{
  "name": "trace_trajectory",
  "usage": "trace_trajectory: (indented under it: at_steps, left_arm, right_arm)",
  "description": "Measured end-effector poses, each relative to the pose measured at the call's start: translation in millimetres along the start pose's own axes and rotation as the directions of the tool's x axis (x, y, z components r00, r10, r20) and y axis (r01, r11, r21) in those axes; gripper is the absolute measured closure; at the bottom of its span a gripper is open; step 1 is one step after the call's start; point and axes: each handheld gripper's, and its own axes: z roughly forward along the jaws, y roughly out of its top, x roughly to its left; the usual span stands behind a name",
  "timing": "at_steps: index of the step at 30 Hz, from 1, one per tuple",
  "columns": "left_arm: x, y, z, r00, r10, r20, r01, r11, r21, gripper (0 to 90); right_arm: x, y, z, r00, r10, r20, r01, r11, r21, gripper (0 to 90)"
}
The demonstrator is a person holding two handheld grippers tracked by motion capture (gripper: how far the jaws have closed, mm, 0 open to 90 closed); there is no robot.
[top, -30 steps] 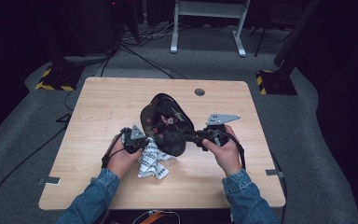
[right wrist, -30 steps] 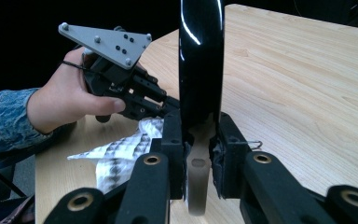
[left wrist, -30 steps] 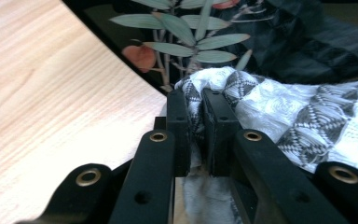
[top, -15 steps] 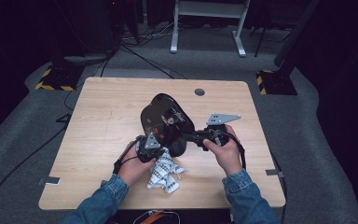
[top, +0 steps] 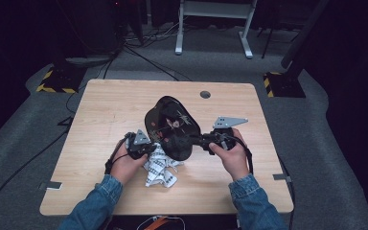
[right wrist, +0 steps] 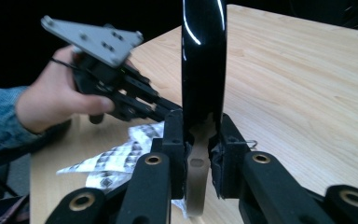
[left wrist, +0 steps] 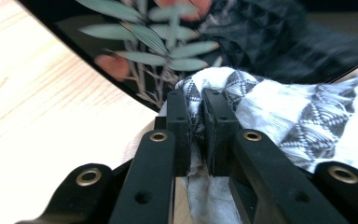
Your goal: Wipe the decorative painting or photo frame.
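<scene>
A glossy black tray [top: 171,125] painted with leaves is held tilted on edge above the middle of the wooden bench [top: 100,110], its rim clamped between the jaws of the right gripper [top: 202,140]. A crumpled white cloth [top: 160,167] with a dark geometric pattern is pinched tightly in the jaws of the left gripper [top: 149,146] and is pressed against the tray's lower face, while the rest of the cloth is left trailing onto the bench just below the tray.
</scene>
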Motion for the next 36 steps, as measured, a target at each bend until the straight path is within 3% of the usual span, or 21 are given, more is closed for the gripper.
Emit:
trace_trajectory:
  at_steps: [11, 12, 17, 18, 28, 36]
  left_arm:
    - [9.7, 12.1, -44.7, 0.9994, 0.026, -0.022, -0.028, 0.9936, -0.110, 83.0]
    - [11.9, 16.1, -55.1, 0.9986, 0.038, -0.037, -0.042, 0.9903, -0.132, 83.0]
    - [13.7, 27.5, -73.0, 0.9965, 0.045, -0.071, -0.057, 0.9815, -0.183, 83.0]
    - [14.7, 34.3, -79.6, 0.9954, 0.044, -0.084, -0.061, 0.9769, -0.205, 82.9]
    - [15.2, 71.9, -96.5, 0.9840, 0.078, -0.160, -0.118, 0.9577, -0.262, 82.9]
    - [13.8, 89.9, -100.3, 0.9813, 0.089, -0.171, -0.137, 0.9466, -0.292, 82.9]
  right_arm:
    - [-1.2, 0.1, -4.6, 0.9999, -0.006, 0.014, 0.006, 1.000, -0.005, 79.0]
    - [-1.3, -0.1, -4.7, 0.9999, -0.005, 0.014, 0.005, 1.000, -0.005, 79.0]
    - [-1.1, -0.1, -4.7, 0.9999, -0.007, 0.013, 0.007, 1.000, -0.006, 79.0]
    - [-1.1, -0.1, -4.7, 0.9999, -0.007, 0.013, 0.007, 1.000, -0.005, 79.0]
    - [-0.5, -0.1, -4.3, 0.9999, -0.008, 0.011, 0.008, 1.000, -0.005, 79.0]
    - [0.1, -0.3, -4.0, 0.9999, -0.009, 0.010, 0.009, 1.000, -0.007, 79.0]
